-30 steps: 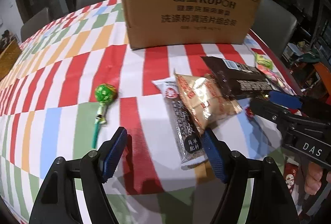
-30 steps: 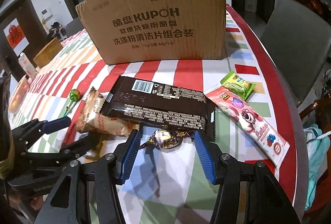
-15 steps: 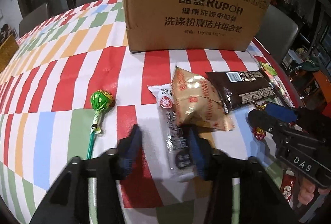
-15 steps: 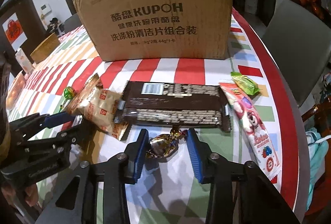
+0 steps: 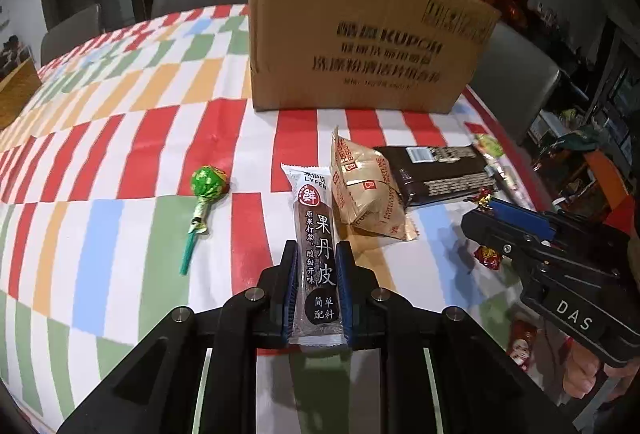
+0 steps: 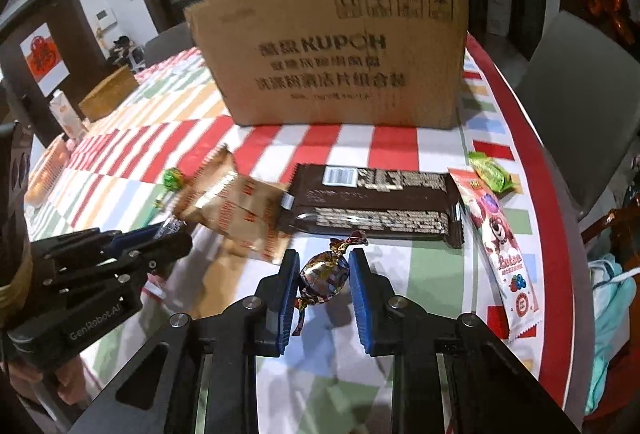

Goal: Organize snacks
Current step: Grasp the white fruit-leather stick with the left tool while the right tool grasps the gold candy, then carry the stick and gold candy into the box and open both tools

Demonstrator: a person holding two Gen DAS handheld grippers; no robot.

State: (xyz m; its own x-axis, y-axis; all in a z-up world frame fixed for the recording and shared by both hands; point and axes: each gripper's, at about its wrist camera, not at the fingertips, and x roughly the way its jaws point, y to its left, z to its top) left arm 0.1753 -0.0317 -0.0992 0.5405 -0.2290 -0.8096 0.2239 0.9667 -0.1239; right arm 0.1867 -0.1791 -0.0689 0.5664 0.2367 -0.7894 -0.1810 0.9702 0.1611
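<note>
Clamping down just now, the left tongs (image 5: 316, 288) grip the fruit-leather bar (image 5: 316, 254) and the right tongs (image 6: 325, 284) pinch the foil candy (image 6: 323, 276), both lifted slightly off the desk (image 5: 140, 193); the cardboard box (image 5: 360, 45) beyond looks their likely destination.

Room's pretty dim behind, but the tablecloth (image 5: 120, 161) is lit from overhead. Print on the cardboard box (image 6: 332, 49) is smeared with motion blur. Fisheye bends the edges into black corners.
</note>
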